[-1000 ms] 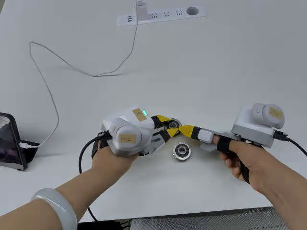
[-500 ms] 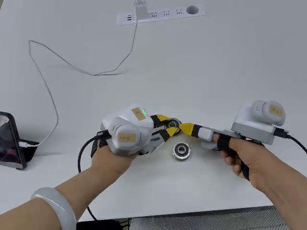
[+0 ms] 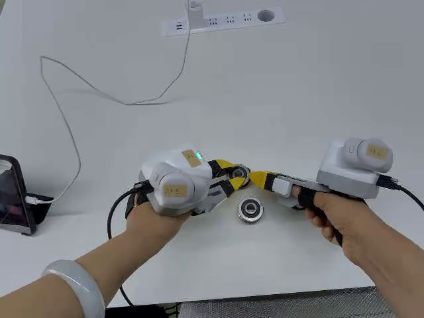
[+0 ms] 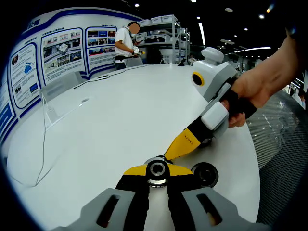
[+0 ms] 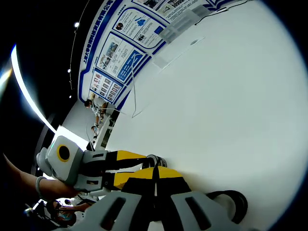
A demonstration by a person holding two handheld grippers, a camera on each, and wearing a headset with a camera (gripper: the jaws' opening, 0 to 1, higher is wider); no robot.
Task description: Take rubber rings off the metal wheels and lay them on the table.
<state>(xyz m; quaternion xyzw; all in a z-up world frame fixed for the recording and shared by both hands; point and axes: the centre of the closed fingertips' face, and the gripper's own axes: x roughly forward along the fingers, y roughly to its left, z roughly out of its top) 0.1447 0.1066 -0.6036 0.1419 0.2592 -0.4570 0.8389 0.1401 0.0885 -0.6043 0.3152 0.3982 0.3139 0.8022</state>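
Observation:
My left gripper [image 3: 230, 175] [image 4: 157, 174] is shut on a small metal wheel [image 3: 239, 173] [image 4: 157, 168] and holds it just above the white table. From the right, my right gripper [image 3: 257, 177] [image 5: 154, 172] comes in with its yellow jaws pressed together, and their tips touch the rim of that held wheel [image 5: 153, 159]. I cannot tell whether the thin rubber ring is pinched between them. A second wheel [image 3: 250, 209] [image 4: 204, 174] [image 5: 230, 202] with a dark ring lies flat on the table just in front of both grippers.
A white power strip [image 3: 224, 20] sits at the table's far edge, and its thin cable [image 3: 63, 119] loops to a dark device [image 3: 14, 197] at the left edge. The near table edge [image 3: 265, 293] runs close below the hands. A person [image 4: 126, 41] stands far off.
The right hand and its gripper's body have shifted very slightly. Both jaw pairs stay at the held wheel. The wheel on the table has not moved.

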